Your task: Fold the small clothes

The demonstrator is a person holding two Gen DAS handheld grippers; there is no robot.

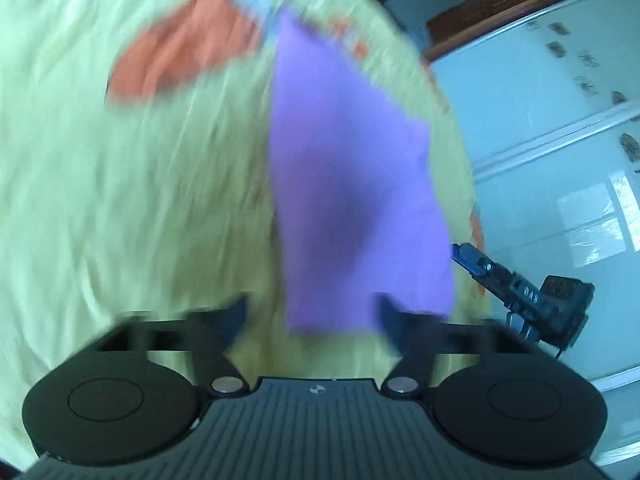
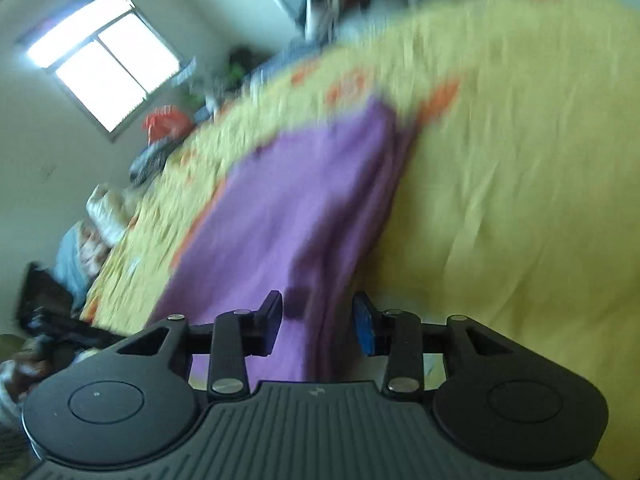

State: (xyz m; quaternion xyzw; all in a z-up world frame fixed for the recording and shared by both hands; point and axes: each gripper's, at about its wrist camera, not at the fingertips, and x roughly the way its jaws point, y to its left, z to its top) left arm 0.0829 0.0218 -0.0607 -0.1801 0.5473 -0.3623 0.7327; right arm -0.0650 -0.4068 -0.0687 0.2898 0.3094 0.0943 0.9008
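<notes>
A purple cloth [image 1: 348, 184] lies on the yellow bedspread [image 1: 132, 184], blurred by motion. My left gripper [image 1: 312, 312] is open, its near edge of the cloth between the fingers. The right gripper shows at the right edge of the left wrist view [image 1: 520, 292]. In the right wrist view the purple cloth [image 2: 288, 208] runs from the fingers up the bed. My right gripper [image 2: 318, 320] is open, with the cloth's near end lying between its fingers, not pinched.
An orange cloth [image 1: 184, 56] lies on the bedspread beyond the purple one. A white wardrobe [image 1: 560, 140] stands to the right. A window [image 2: 104, 64], piled clothes [image 2: 164, 120] and clutter line the bed's far side.
</notes>
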